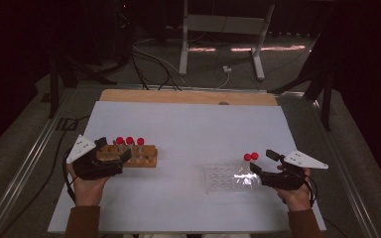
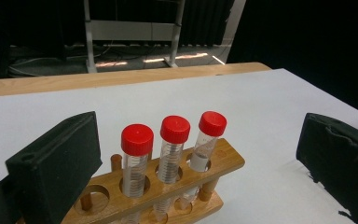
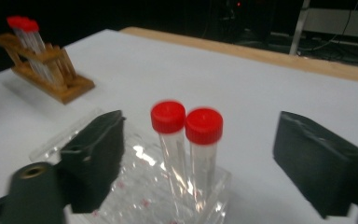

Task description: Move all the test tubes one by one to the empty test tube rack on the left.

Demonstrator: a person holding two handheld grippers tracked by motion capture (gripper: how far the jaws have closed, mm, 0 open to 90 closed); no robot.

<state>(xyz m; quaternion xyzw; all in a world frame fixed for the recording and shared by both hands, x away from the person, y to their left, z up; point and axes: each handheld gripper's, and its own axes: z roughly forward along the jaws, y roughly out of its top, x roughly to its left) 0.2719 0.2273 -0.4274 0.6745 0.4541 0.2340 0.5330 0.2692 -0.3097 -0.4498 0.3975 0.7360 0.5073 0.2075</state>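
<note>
A dark room with cables on the floor and a grey metal frame stand lies behind a white-topped table with a bare wooden strip along its far edge. On the person's left side of the table stands a light wooden test-tube rack holding three clear plastic tubes with red screw caps upright in a row; in the left gripper view an empty hole of the rack shows next to them on the near side. The left gripper, held in the person's left hand, sits just beside the rack's left end, and its black padded fingers are spread wide to either side of the rack, touching no tube. On the person's right side lies a clear plastic tube tray, with two more clear red-capped tubes standing upright side by side at its right end, their caps touching. The right gripper, held in the right hand, is at that end of the tray; its black fingers are parted on both sides of the pair of tubes, with a gap between each pad and the caps, so nothing is pinched. The two racks stand well apart.
</note>
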